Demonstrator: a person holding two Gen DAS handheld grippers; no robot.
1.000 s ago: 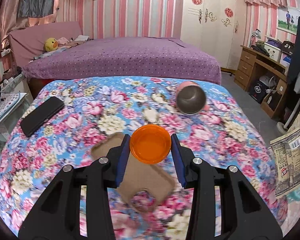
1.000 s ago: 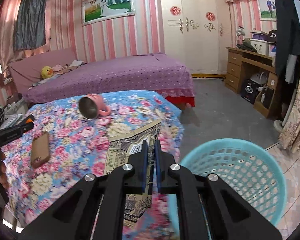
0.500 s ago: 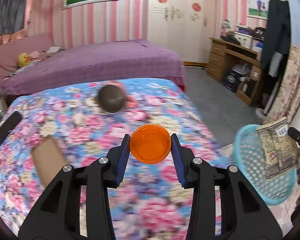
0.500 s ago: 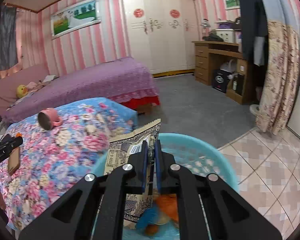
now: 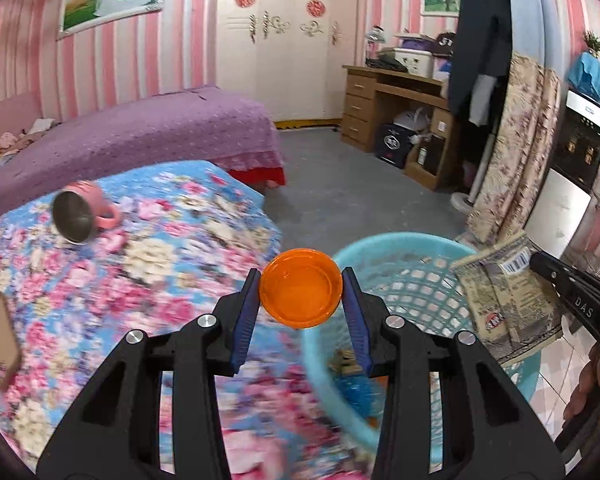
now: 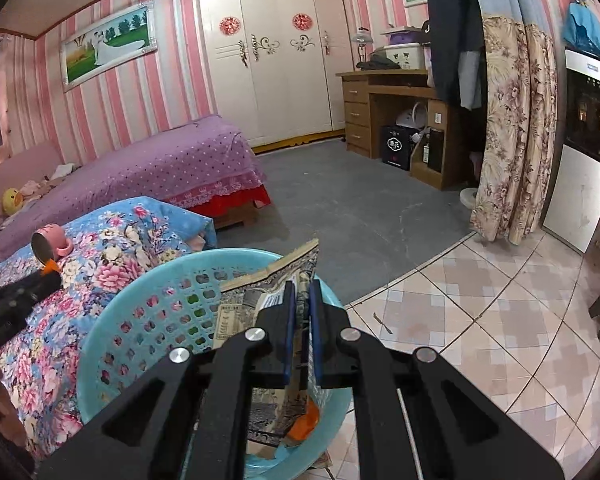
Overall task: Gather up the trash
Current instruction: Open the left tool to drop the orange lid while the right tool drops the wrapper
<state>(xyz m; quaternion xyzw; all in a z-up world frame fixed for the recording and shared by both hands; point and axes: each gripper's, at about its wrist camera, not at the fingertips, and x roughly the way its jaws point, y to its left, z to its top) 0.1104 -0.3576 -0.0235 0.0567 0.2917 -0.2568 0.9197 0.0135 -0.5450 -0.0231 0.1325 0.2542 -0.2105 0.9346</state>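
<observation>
- Left tool [image 5: 302, 294] clamped on orange plastic lid [image 5: 301, 286], held over the bed's floral-quilt corner, beside the basket rim.
- Right tool [image 6: 302, 322] pinched together on printed paper bag [image 6: 256, 300], bag hanging inside turquoise laundry basket [image 6: 140, 312].
- Pink steel-lined mug [image 5: 82, 216] lies tipped on the floral quilt [image 5: 160, 248].

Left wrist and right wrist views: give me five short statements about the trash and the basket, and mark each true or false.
1. The left tool grips an orange lid. True.
2. The right tool is empty. False: it is shut on a printed paper bag.
3. The blue basket is empty. False: trash already lies in it.
4. The pink mug lies on its side on the floral blanket. True.
5. The paper bag hangs over the bed. False: it hangs over the basket.
</observation>
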